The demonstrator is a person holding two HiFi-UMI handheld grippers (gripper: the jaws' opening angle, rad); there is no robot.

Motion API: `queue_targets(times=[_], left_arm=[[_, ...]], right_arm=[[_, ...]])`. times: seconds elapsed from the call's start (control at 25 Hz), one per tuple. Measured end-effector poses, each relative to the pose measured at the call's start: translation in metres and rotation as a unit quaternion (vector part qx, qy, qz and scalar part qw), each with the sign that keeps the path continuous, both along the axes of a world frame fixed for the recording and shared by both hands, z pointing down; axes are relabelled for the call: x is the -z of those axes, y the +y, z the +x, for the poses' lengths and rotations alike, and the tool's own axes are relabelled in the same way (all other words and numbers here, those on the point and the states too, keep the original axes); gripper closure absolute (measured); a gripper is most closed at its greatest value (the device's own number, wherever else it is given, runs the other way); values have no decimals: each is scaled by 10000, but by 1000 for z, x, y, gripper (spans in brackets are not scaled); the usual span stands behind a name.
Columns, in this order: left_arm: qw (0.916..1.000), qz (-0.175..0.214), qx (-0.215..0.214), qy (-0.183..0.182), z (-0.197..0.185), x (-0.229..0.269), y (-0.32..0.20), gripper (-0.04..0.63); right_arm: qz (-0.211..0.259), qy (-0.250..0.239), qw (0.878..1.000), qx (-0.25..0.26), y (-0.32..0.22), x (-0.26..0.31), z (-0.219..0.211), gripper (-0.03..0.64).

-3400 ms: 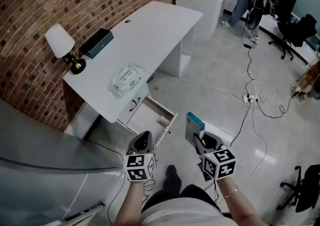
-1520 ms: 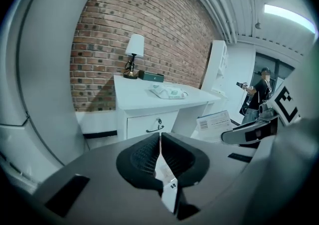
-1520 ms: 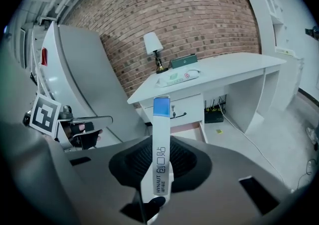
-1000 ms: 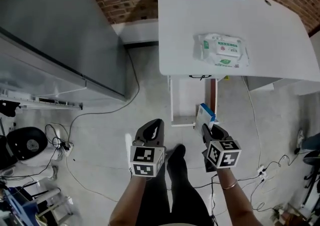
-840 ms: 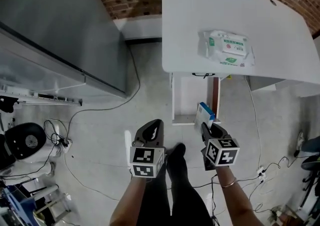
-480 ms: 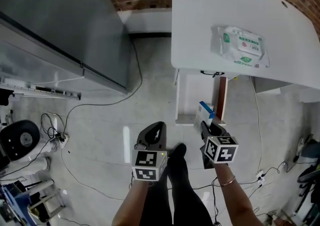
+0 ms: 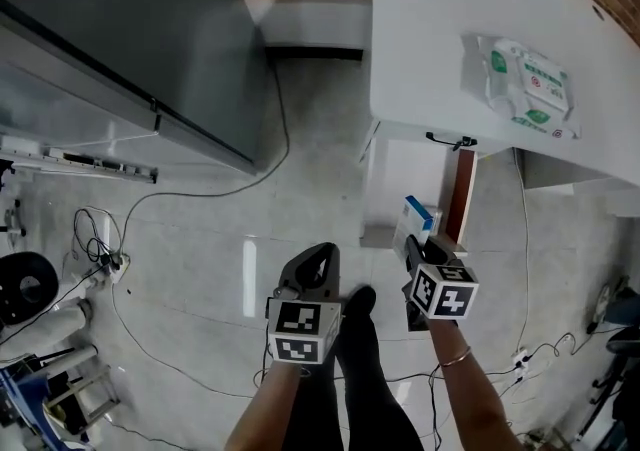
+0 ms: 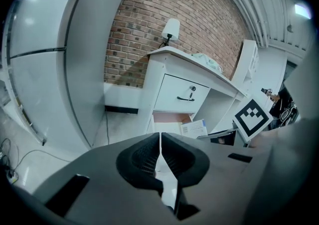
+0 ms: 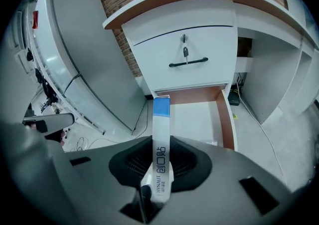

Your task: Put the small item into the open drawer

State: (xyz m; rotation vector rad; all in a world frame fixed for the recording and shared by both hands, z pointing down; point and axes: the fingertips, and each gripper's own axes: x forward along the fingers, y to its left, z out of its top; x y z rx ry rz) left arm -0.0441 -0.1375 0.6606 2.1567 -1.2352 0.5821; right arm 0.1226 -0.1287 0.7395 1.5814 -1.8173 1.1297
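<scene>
A small flat white box with a blue end (image 7: 414, 222) stands upright between the pads of my right gripper (image 7: 415, 247), which is shut on it. Seen from the right gripper view, the box (image 9: 160, 134) points at the open drawer (image 9: 199, 114), the lower one in the white desk, a short way ahead and below. From above, the drawer (image 7: 398, 184) sticks out under the desk edge, just beyond the box. My left gripper (image 7: 320, 261) hovers over the floor to the left, jaws shut with nothing in them (image 8: 160, 149).
The white desk (image 7: 440, 49) carries a pack of wipes (image 7: 528, 84). Its upper drawer (image 9: 187, 44) is closed, with a key and a black handle. A tall grey cabinet (image 7: 120, 29) stands at the left. Cables (image 7: 200, 189) trail over the tiled floor.
Both grippers have moved closer to the desk, and the drawer now lies right in front of the held box. The grip on the box is unchanged.
</scene>
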Motion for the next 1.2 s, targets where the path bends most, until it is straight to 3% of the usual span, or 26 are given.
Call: queue_targets(times=[1.2], left_arm=[[9996, -249, 120, 72, -13, -77, -47, 566]], right_arm=[[-995, 545, 9935, -58, -49, -150, -14, 529]])
